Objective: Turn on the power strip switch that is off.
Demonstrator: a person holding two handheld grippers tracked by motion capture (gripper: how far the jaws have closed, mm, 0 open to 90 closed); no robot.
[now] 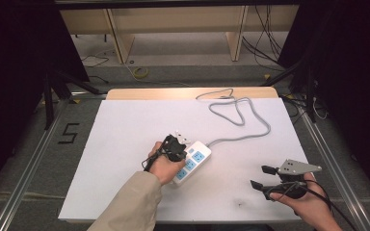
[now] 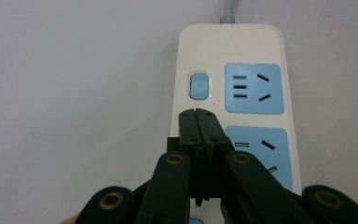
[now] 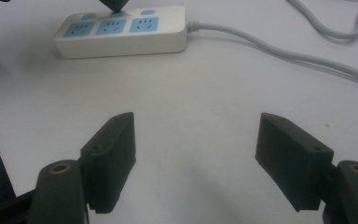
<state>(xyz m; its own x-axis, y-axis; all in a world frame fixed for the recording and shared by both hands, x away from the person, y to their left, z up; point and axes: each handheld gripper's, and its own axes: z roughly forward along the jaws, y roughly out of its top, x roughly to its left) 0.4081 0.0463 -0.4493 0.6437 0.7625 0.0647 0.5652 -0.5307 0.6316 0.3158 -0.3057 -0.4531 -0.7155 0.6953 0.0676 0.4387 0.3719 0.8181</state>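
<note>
beige sleeve (image 1: 127,204) cloth came up from the near edge, its hand wrapped round the left gripper (image 1: 176,144), which pointed down onto the power strip (image 1: 192,161). in the left gripper view the two black jaws were pressed flat together with nothing between them, their joined tip resting on the strip's white plastic just below the blue switch (image 2: 199,86) and a small red light (image 2: 213,98). the strip, taken here as the landmark, lay near the middle of the white table (image 1: 125,130), a rounded white bar with three pale blue socket faces in a row. nothing stood between the strip and the left gripper.

from the strip's far end a grey cable (image 1: 243,122) ran off, looping toward the table's far edge, smooth and round. the table surface looked matt and plain, with a wooden strip showing along its far edge.

right of the strip and well apart from it, nearer the person, the right gripper (image 1: 262,177) hovered in a bare hand, lying roughly level with its jaws aimed toward the strip. those jaws stood spread wide, empty, blocky black pads with bare table between them. a grey three-cornered plate (image 1: 298,167) sat on top.
</note>
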